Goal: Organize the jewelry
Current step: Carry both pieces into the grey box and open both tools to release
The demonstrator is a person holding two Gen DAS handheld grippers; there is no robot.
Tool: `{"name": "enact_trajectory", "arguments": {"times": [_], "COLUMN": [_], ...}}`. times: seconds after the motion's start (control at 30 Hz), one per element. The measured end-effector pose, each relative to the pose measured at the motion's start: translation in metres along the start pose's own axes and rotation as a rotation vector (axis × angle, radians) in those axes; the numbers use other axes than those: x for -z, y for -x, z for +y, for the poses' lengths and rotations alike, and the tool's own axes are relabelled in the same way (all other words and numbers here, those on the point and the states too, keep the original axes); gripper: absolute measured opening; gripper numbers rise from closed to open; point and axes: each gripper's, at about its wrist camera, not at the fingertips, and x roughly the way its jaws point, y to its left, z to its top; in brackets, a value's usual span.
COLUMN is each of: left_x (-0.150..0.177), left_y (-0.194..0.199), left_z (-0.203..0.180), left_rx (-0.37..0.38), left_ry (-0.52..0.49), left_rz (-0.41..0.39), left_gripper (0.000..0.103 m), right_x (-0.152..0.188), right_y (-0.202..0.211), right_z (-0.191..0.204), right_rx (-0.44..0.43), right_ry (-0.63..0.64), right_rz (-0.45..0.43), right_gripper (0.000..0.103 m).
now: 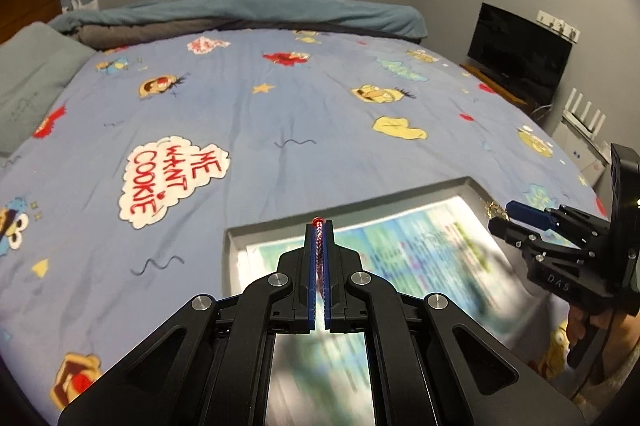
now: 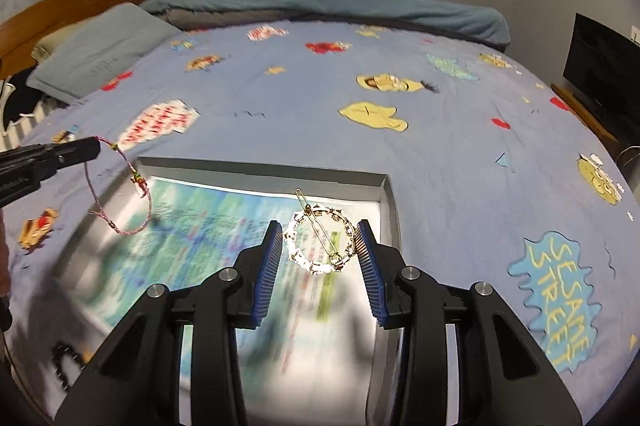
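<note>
The left gripper (image 1: pixel 319 226) is clenched tight on a thin braided cord bracelet (image 2: pixel 120 194) in pink and red. From the left wrist view only a sliver of it shows between the ribbed blue pads; from the right wrist view the rest droops in a limp loop at about nine o'clock, above the near-left corner of a shallow grey tray (image 2: pixel 390 202).

The right gripper (image 2: pixel 320 246) stands part-spread, grasping a stiff ring of pale, knobbly beads — the beaded bracelet (image 2: pixel 318 240) — with a slim gold pin across it; the ring's sides press against both pads.

The tray sits on a soft blue bedsheet (image 1: pixel 280 114) printed with cartoon faces and speech bubbles. Its floor is lined with a glossy printed sheet (too smeared to read). At seven o'clock in the right wrist view lies something dark and chain-like (image 2: pixel 64 362), too blurred to make out.
</note>
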Motion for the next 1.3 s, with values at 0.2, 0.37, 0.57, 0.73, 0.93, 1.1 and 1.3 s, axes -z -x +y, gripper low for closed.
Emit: {"name": "enact_trajectory", "arguments": {"times": [0.2,0.37,0.57,0.73,0.93,1.1,1.3], "left_x": [0.0,0.008,0.015,0.018,0.018,0.017,0.015], "left_y": [-0.039,-0.056,-0.068,-0.072,-0.073,-0.068,-0.049], "left_z": [0.011,0.012,0.007,0.005,0.008,0.008,0.006], "left_rx": [-0.04,-0.089,-0.118,-0.123,-0.131,-0.144,-0.152], "left_ry": [0.029,0.0,-0.043,-0.056,-0.042,-0.039,-0.026], "left_rz": [0.095,0.151,0.178,0.192,0.193,0.169,0.108], "left_gripper": [0.003,0.003,0.003,0.004,0.017,0.03,0.068], "right_x": [-0.009,-0.012,-0.01,-0.008,-0.007,-0.009,-0.01], "right_y": [-0.031,-0.045,-0.056,-0.058,-0.057,-0.051,-0.028], "right_z": [0.0,0.0,-0.001,-0.004,-0.001,0.0,-0.004], "right_rx": [0.032,0.045,0.042,0.03,0.025,0.021,0.005], "right_ry": [0.015,0.036,0.036,0.018,0.031,0.032,0.011], "right_rz": [0.07,0.116,0.159,0.168,0.167,0.138,0.069], "right_gripper": [0.038,0.038,0.038,0.038,0.043,0.055,0.076]}}
